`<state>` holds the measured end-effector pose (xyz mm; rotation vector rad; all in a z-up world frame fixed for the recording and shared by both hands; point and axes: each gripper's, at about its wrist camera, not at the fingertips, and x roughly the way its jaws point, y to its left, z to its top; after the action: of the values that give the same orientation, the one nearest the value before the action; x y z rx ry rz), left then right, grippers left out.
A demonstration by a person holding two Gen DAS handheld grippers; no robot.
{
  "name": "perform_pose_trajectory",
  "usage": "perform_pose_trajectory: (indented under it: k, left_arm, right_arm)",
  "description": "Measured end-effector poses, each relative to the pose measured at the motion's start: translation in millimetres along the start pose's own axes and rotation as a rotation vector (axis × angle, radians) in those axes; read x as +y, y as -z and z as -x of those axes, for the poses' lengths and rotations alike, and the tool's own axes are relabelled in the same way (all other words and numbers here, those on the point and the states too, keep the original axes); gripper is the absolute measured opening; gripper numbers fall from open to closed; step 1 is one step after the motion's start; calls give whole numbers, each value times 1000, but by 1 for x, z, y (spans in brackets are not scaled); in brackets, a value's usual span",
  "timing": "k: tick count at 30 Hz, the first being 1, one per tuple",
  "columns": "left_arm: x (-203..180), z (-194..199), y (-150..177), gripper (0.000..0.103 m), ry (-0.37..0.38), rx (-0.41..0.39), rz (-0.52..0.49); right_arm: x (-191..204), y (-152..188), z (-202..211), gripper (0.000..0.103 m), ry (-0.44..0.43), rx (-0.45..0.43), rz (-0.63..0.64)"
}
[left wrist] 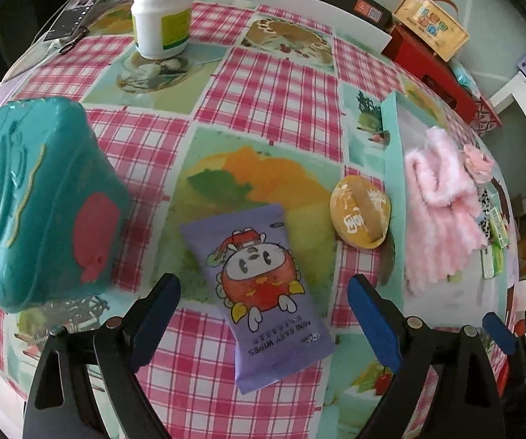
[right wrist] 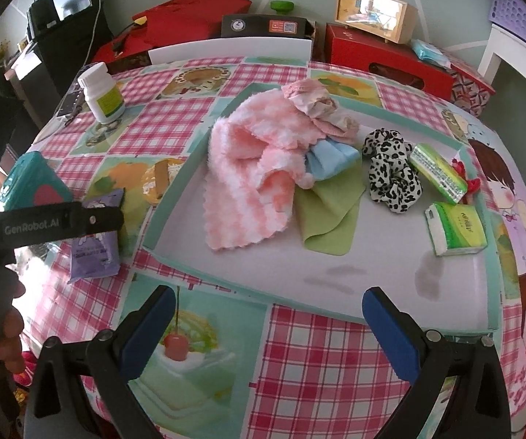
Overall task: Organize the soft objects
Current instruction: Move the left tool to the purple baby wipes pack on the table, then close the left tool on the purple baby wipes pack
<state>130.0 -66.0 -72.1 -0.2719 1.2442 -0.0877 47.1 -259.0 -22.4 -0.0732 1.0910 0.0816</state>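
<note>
Left gripper [left wrist: 263, 300] fingers wide apart, empty, straddling the purple mini baby wipes pack [left wrist: 263, 292] lying flat on the checked picture tablecloth [left wrist: 274, 84]. Round yellow puff [left wrist: 360, 210] just right of the pack, teal wipes box [left wrist: 36, 201] to its left. Right gripper [right wrist: 268, 314] spread wide, empty, near the shallow teal-rimmed tray [right wrist: 372, 285] holding the fluffy pink-white cloth [right wrist: 252, 168].

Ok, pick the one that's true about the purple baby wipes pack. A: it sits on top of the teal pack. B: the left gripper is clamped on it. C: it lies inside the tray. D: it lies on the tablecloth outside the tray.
D: the purple baby wipes pack lies flat on the tablecloth, left of the tray, with the left gripper open above it.
</note>
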Motion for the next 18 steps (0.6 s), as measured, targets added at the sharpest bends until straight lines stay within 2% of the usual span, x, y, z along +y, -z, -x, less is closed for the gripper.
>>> perform_pose_trajectory:
  k: [4, 10, 14, 18]
  left_arm:
    - [-9, -7, -4, 93, -1, 12, -12]
    - [-15, -11, -4, 93, -66, 24, -40]
    - [-7, -13, -1, 93, -139, 36, -64]
    - [-1, -10, 3, 93, -142, 41, -74]
  right_arm:
    - [2, -1, -1, 103, 6, 3, 9]
    - [6, -2, 2, 103, 17, 2, 28]
    - [10, -4, 5, 103, 22, -5, 49]
    - [13, -7, 8, 103, 20, -15, 55]
